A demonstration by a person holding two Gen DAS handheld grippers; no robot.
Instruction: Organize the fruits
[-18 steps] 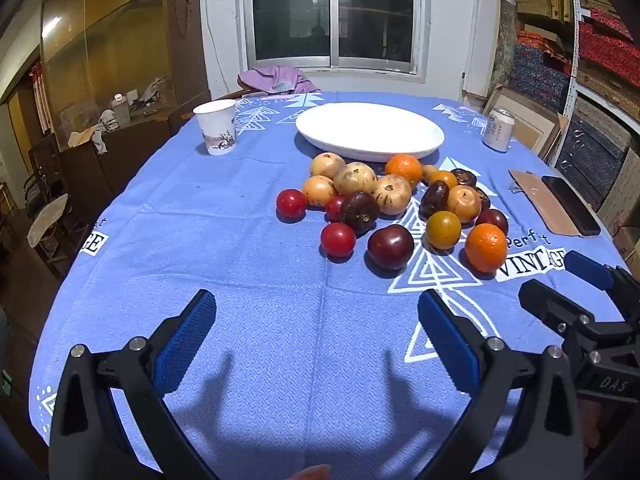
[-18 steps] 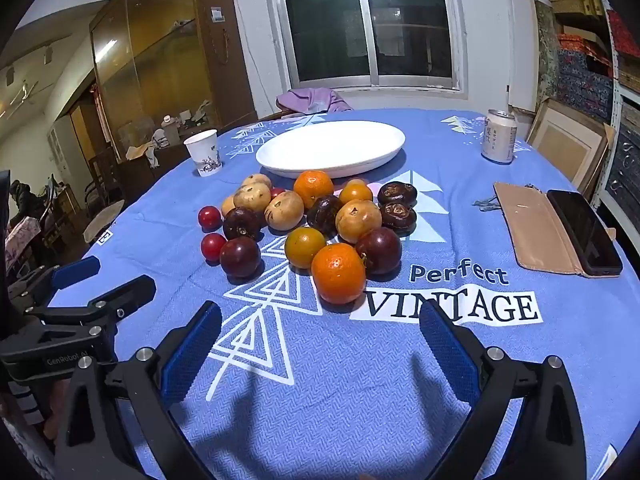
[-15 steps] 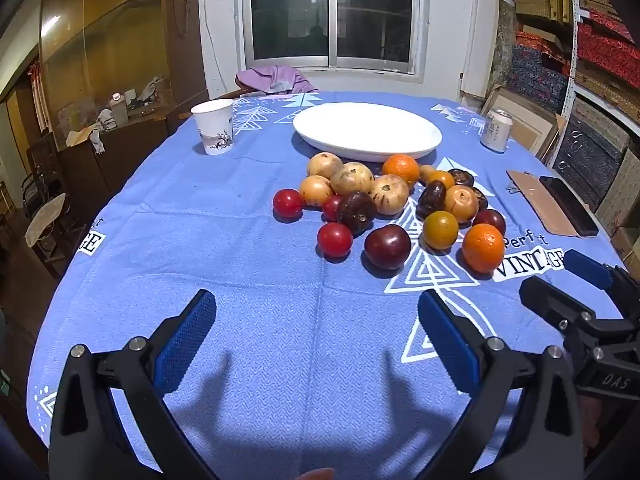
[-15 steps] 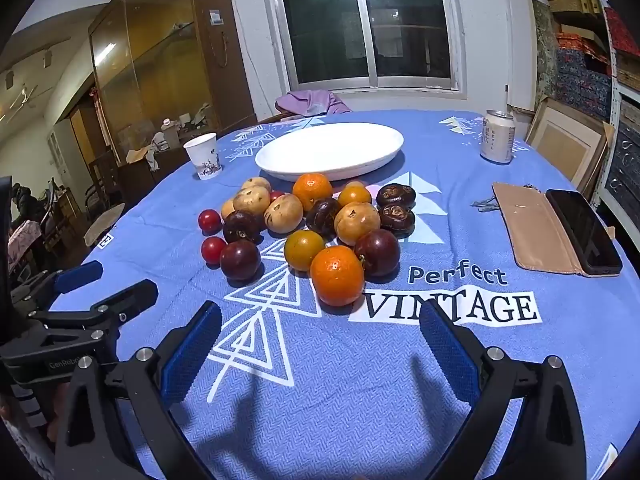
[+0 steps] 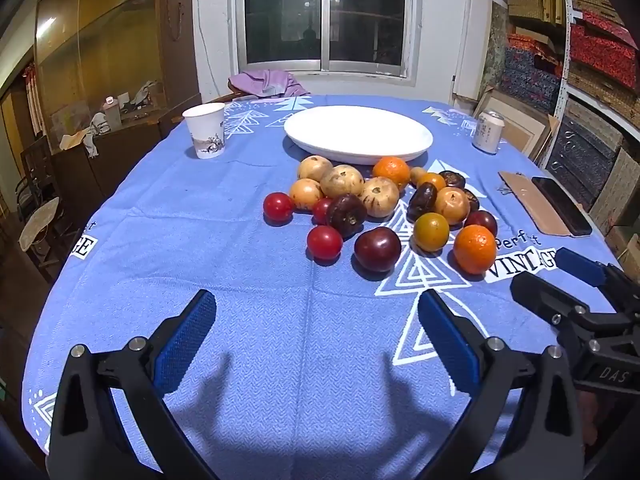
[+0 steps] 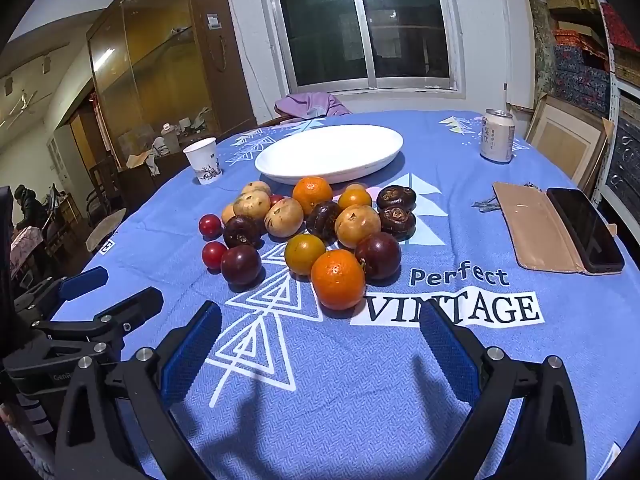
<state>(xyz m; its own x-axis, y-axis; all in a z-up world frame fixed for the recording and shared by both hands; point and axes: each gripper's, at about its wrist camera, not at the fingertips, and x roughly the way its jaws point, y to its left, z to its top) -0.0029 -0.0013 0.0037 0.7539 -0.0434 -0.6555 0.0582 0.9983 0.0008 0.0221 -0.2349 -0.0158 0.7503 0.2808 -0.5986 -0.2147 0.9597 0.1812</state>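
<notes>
Fruits [image 5: 380, 208] of mixed colours lie in a loose heap on the blue patterned cloth of the table [image 5: 200, 264], just in front of the wide white oval plate [image 5: 358, 133], whose near rim nearly touches the rearmost orange. The nearest pieces are a bright orange mandarin [image 6: 338, 279], a dark purple plum [image 5: 377, 249] and a small red tomato [image 5: 324, 242]; another red tomato [image 5: 278, 207] sits slightly apart at the heap's left edge.

Both tools hover low over bare cloth on the near side of the heap. The left gripper [image 5: 316, 332] has its jaws spread wide and holds nothing; the right gripper [image 6: 320, 336] is likewise wide apart with nothing between its blue pads [image 6: 192, 354], the mandarin just beyond them.

A broad strip of cloth lies open between the heap and the table's left edge, with only a white paper cup [image 5: 204, 131] far back. To the right, a silver drink can [image 6: 497, 135] stands near the far edge, and a tan wallet [image 6: 534, 226] with a black phone [image 6: 584, 230] beside it lies close to the right edge.
</notes>
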